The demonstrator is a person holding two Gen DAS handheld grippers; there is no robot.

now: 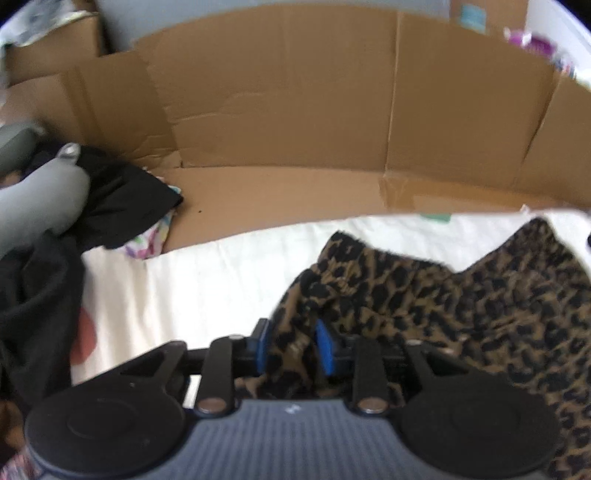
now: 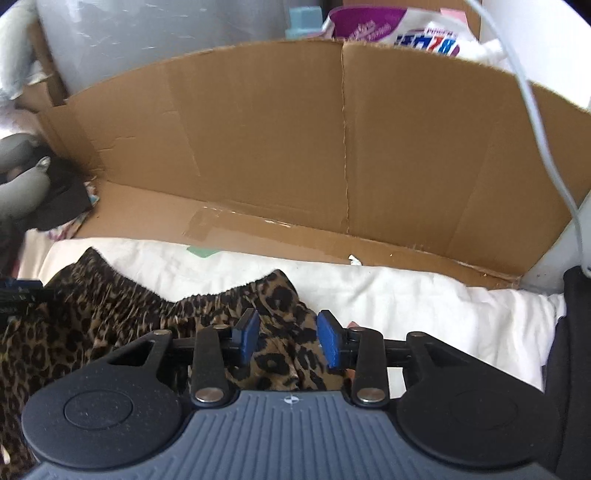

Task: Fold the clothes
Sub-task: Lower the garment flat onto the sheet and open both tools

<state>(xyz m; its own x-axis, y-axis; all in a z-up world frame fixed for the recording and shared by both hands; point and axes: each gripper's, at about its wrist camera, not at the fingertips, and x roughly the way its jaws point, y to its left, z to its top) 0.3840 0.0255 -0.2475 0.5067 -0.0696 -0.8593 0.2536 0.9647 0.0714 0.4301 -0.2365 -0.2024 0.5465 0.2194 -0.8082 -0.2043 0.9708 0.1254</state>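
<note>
Leopard-print garment [image 2: 110, 317] lies bunched on the white sheet [image 2: 424, 306], in front of the cardboard box [image 2: 295, 147]. Left gripper [image 1: 293, 345] pinches a fold of it; right gripper [image 2: 288, 338] straddles the waistband, pads apart, probably not yet clamped. Step: taking hold. Next: close right, lift, spread flat. Bag [image 2: 406, 29] lettering is unreadable.

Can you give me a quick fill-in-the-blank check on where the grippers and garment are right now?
1. Both grippers have the ____-print garment between their fingers.
2. The pads on the left gripper and right gripper are ____ in colour.
3. The garment lies on a ____ sheet.
4. Behind the sheet stands a wall of brown ____.

Missing words: leopard; blue; white; cardboard
</note>
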